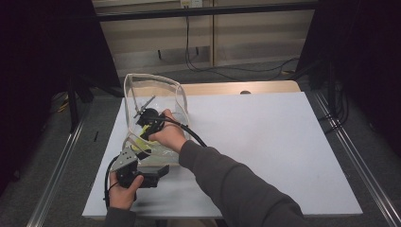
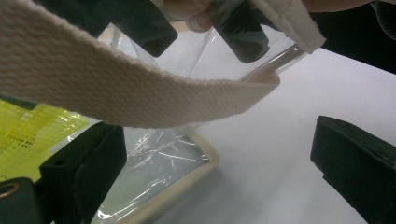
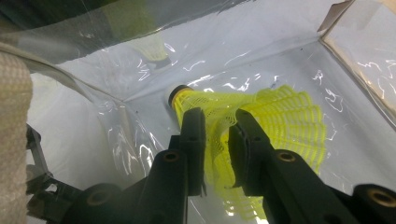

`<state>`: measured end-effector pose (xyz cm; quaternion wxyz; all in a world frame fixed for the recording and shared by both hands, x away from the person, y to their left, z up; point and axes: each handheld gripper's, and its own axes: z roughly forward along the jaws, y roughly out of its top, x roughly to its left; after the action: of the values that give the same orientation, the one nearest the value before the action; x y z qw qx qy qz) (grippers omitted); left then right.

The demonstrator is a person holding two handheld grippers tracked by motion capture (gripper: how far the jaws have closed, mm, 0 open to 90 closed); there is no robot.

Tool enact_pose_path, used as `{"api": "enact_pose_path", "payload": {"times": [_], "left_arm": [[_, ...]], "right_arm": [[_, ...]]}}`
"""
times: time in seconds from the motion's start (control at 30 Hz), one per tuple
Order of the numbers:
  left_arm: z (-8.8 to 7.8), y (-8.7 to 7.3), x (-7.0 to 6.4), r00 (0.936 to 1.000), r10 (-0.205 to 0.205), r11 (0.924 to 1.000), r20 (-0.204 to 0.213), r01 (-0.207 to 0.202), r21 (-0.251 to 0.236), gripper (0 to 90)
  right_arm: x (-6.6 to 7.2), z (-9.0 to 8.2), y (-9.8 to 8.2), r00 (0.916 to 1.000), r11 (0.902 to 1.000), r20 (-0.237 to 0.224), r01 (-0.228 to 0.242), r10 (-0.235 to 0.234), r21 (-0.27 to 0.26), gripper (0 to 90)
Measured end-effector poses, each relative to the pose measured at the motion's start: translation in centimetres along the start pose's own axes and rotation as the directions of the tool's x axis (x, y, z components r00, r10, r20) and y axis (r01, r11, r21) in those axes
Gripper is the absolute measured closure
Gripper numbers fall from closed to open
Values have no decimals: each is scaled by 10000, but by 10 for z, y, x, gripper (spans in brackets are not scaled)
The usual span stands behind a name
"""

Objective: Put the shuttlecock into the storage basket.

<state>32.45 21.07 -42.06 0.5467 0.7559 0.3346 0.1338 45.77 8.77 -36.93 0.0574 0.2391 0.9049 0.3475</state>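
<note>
One clear bag (image 1: pixel 156 101) with cream webbing trim is stood on the white table (image 1: pixel 265 142). One yellow shuttlecock (image 3: pixel 261 121) is seen inside it, its mesh skirt pinched between the jaws of the right gripper (image 3: pixel 217 135). The left gripper (image 2: pixel 219 172) is held at the bag's lower edge with jaws spread apart, nothing clamped. One webbing strap (image 2: pixel 140 93) is blurred across that view, and the bag's far contents are obscured by glare.

Lab: black curtains (image 1: pixel 42 56); rails (image 1: pixel 56 179); cables (image 1: pixel 227 71)
</note>
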Motion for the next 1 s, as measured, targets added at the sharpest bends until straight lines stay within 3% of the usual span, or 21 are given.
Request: {"api": "enact_pose_path", "payload": {"times": [1.0], "left_arm": [[-1, 1, -1, 10000, 24, 10000, -50, -24, -38, 36]], "right_arm": [[1, -11, -2, 9992, 9993, 208, -335, 332, 168, 638]]}}
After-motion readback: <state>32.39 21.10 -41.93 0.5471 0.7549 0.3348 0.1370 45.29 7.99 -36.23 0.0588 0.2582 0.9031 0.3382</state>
